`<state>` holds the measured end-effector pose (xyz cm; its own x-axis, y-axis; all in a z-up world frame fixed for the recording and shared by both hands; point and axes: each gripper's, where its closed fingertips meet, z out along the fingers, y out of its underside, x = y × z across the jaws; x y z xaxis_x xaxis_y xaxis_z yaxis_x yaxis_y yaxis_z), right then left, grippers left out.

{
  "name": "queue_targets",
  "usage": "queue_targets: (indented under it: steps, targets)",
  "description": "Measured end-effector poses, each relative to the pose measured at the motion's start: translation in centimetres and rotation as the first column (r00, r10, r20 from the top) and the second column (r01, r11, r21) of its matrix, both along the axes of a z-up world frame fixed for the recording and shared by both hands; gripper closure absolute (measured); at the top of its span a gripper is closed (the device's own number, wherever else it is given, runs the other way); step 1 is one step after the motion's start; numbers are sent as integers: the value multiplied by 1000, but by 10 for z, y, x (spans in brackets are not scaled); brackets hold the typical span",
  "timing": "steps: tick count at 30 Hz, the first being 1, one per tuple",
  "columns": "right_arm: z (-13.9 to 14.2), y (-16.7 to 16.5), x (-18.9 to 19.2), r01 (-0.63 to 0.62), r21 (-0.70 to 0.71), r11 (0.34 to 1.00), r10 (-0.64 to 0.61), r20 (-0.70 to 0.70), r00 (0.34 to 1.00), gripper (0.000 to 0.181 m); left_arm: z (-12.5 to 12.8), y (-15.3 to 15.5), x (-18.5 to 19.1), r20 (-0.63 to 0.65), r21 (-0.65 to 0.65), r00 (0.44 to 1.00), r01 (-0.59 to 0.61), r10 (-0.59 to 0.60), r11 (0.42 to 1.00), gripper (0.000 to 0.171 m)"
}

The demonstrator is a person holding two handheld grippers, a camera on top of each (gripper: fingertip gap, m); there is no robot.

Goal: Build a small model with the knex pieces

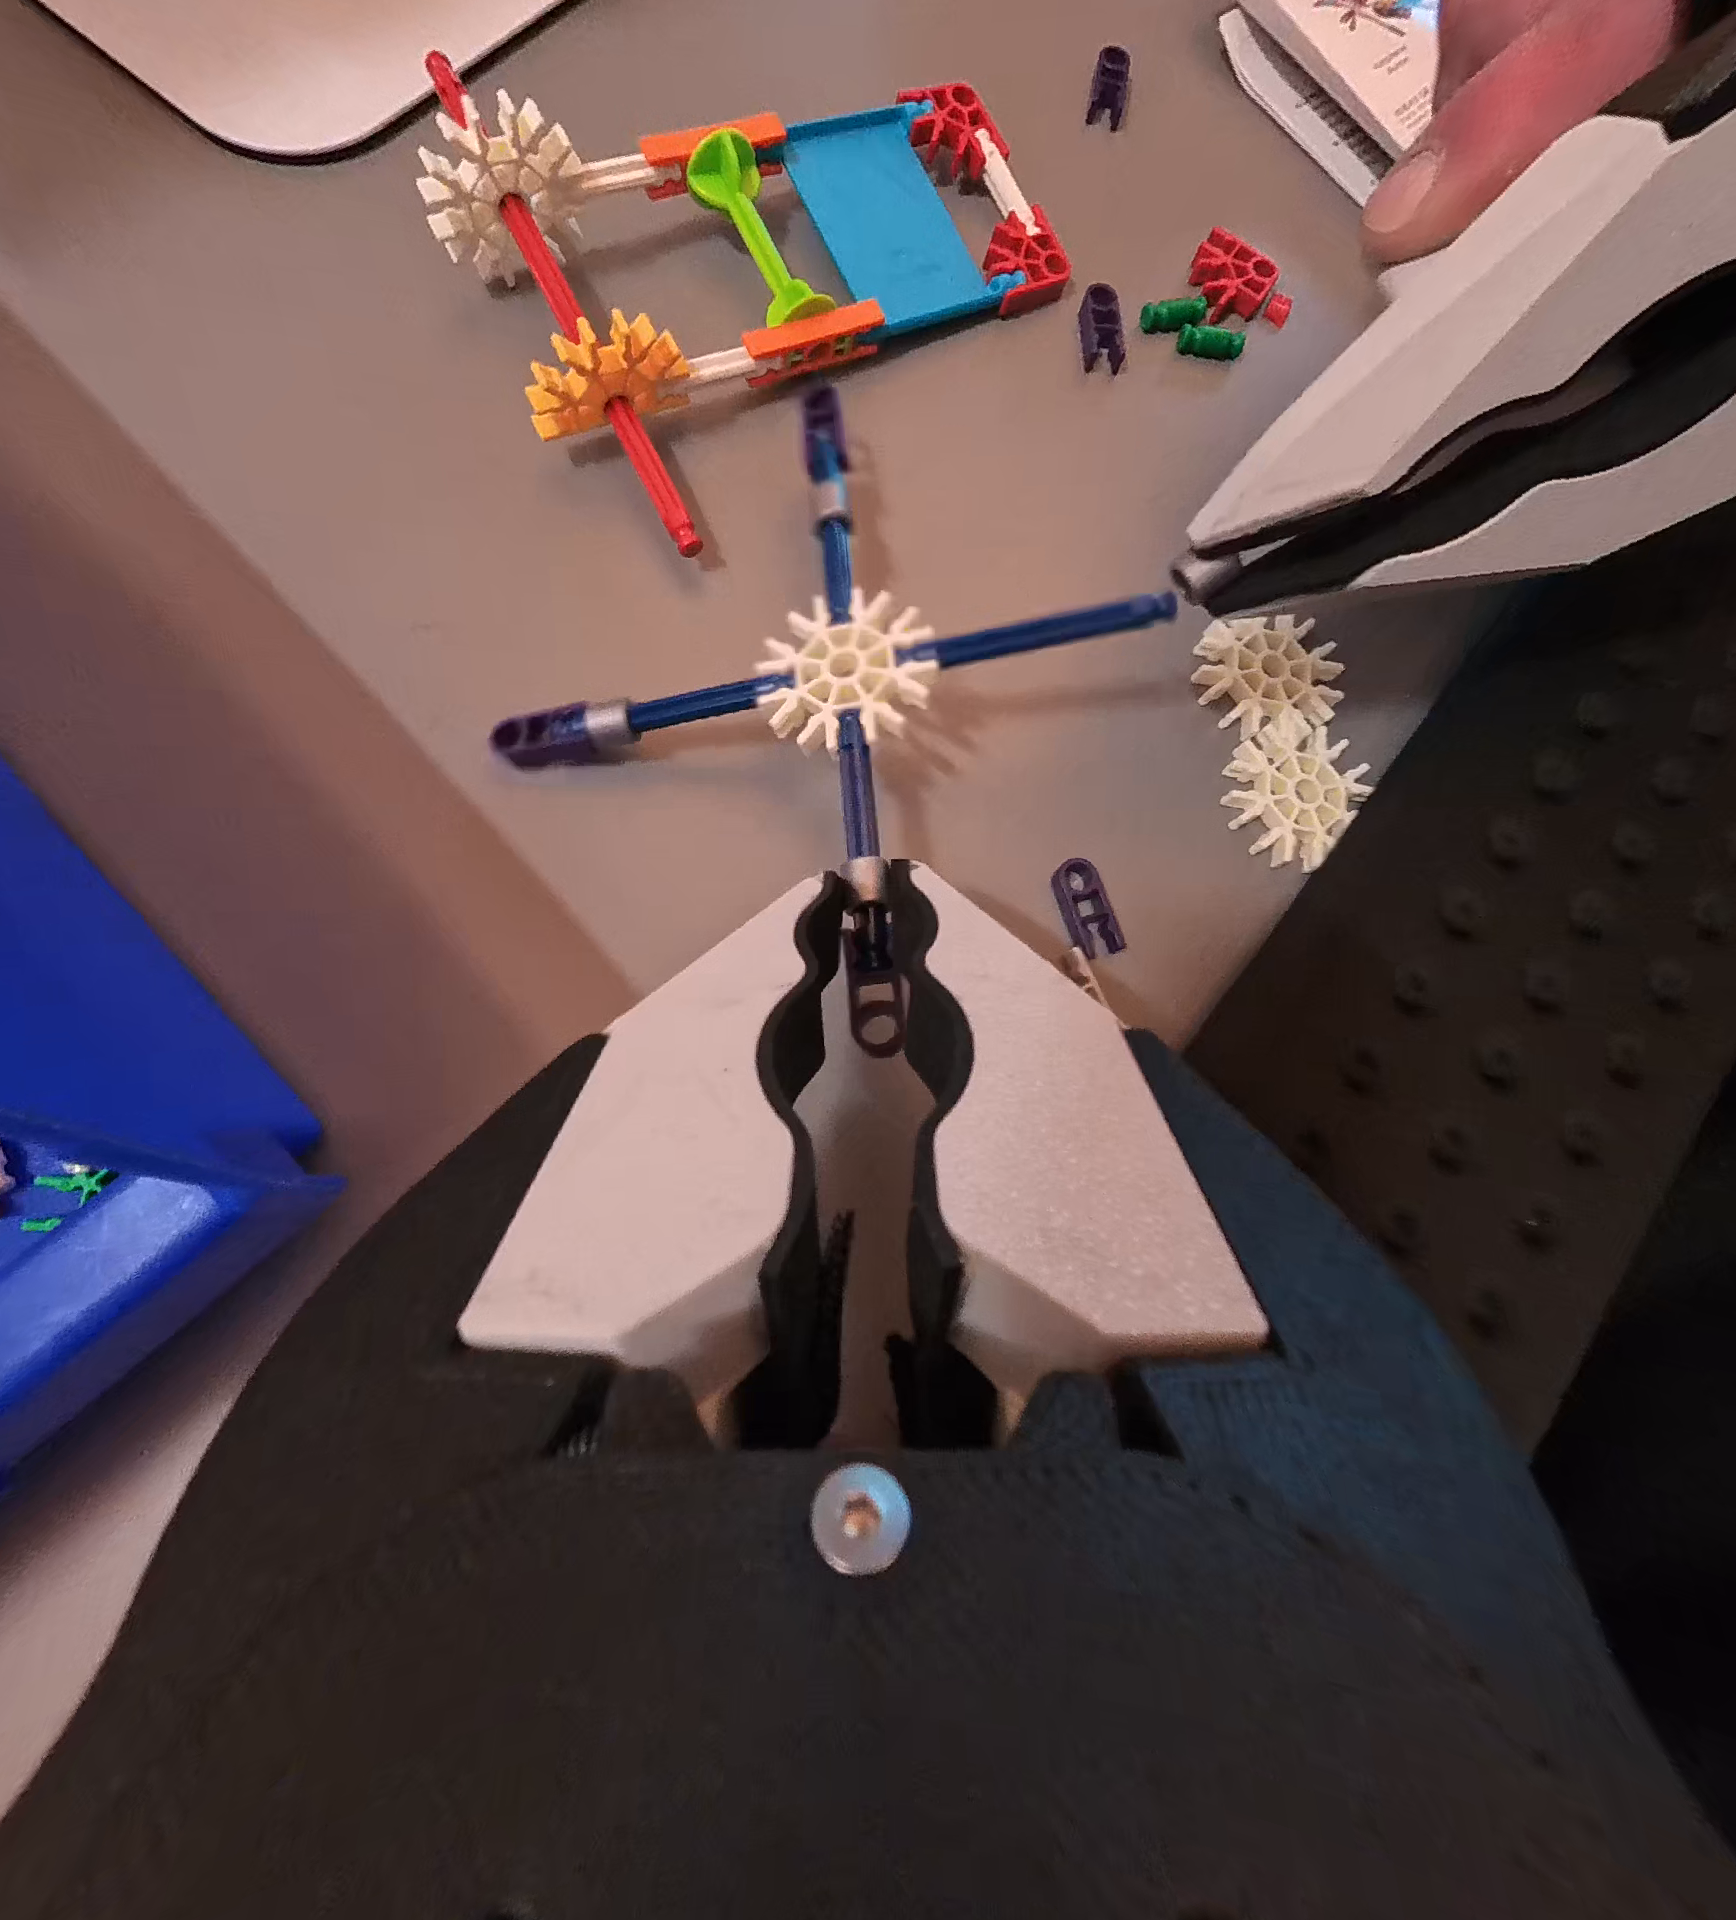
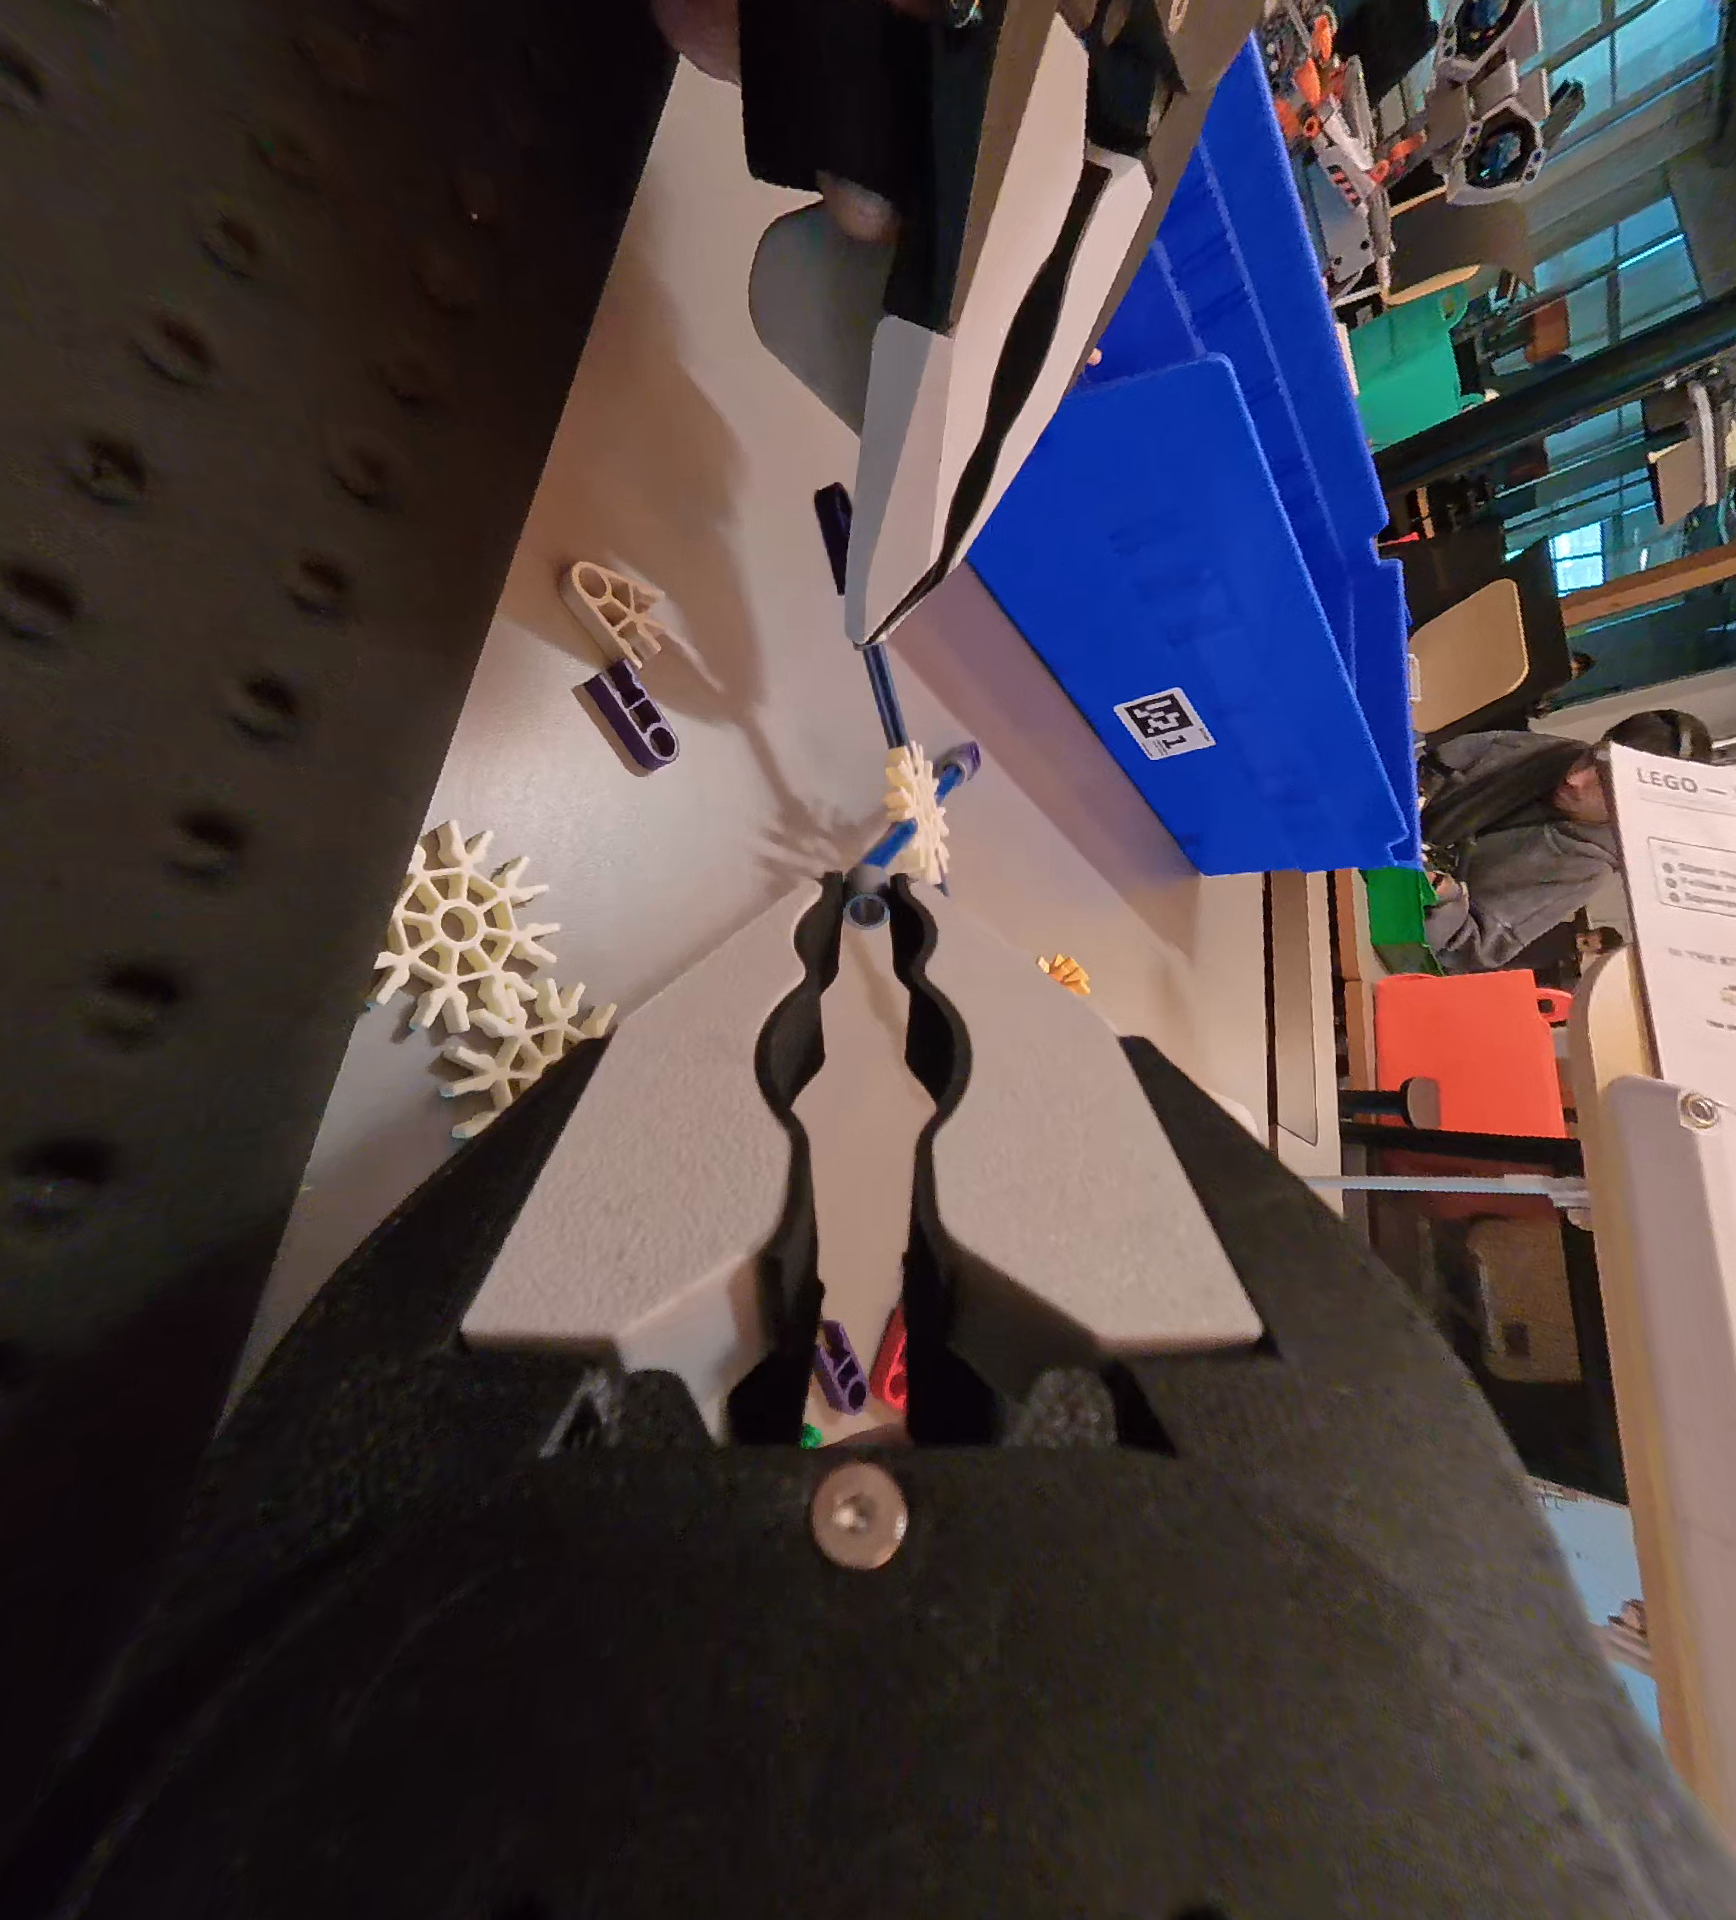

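My left gripper point(image 1: 869, 883) clamps one rod end of the white-hubbed blue cross point(image 1: 846, 670) above the table point(image 1: 344, 499), steadying it while my right gripper point(image 2: 866, 902) pinches a grey sleeve point(image 2: 865, 908) at the open rod tip.

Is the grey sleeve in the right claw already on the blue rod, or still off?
Off: the grey sleeve sits in the right claw, just beyond the tip of the blue rod.

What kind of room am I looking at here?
Probably a robotics lab or workshop: a black perforated bench top, blue parts bins carrying a square marker tag, and robot hardware on shelves by the windows. Toy construction pieces lie on the grey table.
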<state>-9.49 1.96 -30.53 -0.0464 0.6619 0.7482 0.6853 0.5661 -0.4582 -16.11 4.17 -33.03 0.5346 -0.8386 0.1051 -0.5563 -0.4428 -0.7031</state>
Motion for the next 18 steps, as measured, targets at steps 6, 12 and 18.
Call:
queue_targets:
  steps: [6,12,18]
  targets:
    - [1,0,3,-4,-13,1000,4,-2,1000,174,-1,-1,1,13,-10,1000,5,-5,1000,165]
    - [1,-3,4,-23,-20,1000,23,7,1000,174,-1,-1,1,27,-22,1000,5,-5,1000,165]
    - [-4,-4,3,-30,-8,1000,30,30,999,174,3,0,2,62,-43,998,4,-1,999,165]
